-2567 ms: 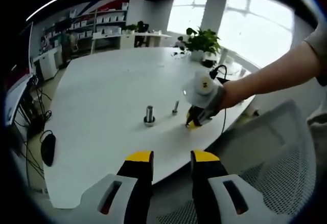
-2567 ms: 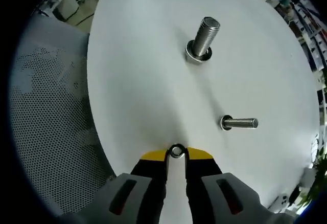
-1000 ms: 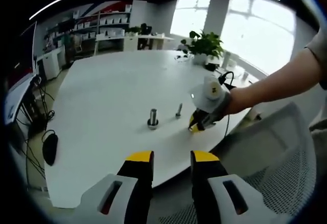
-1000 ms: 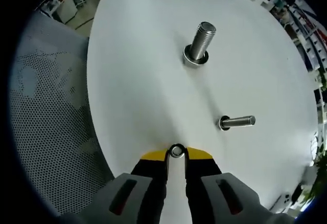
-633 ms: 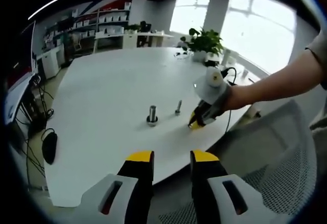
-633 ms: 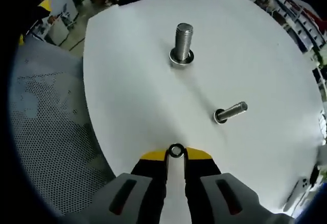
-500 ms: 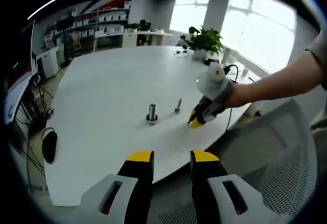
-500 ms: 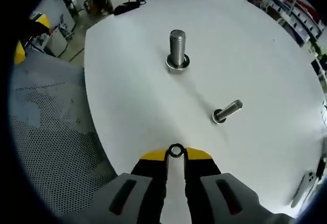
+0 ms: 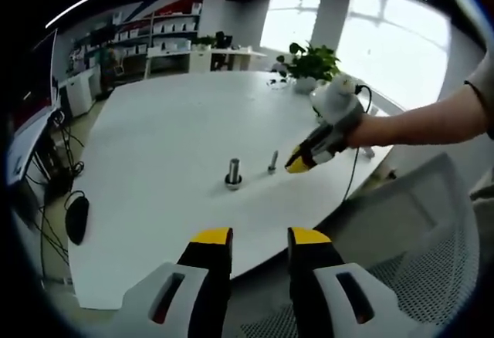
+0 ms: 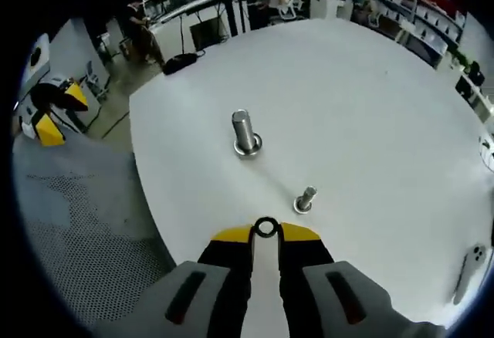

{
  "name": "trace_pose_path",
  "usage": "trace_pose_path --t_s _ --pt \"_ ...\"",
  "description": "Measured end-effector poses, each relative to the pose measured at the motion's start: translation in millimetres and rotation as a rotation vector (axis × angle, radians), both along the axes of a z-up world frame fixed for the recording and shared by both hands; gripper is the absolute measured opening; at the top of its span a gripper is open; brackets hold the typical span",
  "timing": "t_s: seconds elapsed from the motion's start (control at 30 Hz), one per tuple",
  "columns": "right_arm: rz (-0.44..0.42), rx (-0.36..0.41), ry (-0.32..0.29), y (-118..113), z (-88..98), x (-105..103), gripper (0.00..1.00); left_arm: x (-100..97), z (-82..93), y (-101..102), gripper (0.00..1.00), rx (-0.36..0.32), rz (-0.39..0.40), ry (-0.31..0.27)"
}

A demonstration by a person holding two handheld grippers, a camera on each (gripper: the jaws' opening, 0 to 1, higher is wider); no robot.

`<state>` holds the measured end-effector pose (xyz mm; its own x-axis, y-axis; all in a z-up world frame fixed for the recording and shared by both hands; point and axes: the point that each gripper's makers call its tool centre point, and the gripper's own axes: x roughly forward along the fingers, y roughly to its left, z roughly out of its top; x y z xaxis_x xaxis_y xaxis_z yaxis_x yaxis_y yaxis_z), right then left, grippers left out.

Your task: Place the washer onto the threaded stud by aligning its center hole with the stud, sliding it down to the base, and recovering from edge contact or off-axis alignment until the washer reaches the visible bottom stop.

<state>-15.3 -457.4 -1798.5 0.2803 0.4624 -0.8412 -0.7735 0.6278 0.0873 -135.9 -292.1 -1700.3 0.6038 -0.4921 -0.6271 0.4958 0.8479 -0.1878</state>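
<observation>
Washer (image 10: 266,228) first: it sits pinched edge-on between the yellow tips of the right gripper (image 10: 266,231), its centre hole facing out toward the table, well above the white tabletop (image 10: 370,122). From across the room, in the left gripper view, that same right gripper (image 9: 299,163) hangs in the air just beside the smaller stud (image 9: 272,161), with a person's hand (image 9: 370,131) behind it.

Two threaded pieces stand on the table: a larger stud (image 10: 245,132) with a ring already at its base, and a thinner stud (image 10: 305,198) nearer the washer. Which one is meant I cannot say for sure; the thinner one lies closest.

The washer looks to be a small, stiff steel ring, light and slick, so it could twist or slip out if the squeeze eases. Holding it by the rim, as now, keeps the hole free; I judge it will need to be tipped flat over the stud's top before it drops.

The left gripper (image 9: 259,238) idles off the near table edge, jaws a narrow gap apart and holding nothing.
</observation>
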Motion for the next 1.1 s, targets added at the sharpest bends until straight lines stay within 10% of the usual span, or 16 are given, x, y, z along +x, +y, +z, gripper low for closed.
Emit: trace_pose_path --t_s 0.57,1.1 --pt "0.028 0.022 -0.096 -3 25.7 32 0.14 2.0 1.1 2 0.26 0.008 0.011 -0.003" --pt "0.102 -0.009 -0.1 5 12.6 40 0.14 2.3 -1.0 4 0.26 0.016 0.019 0.004"
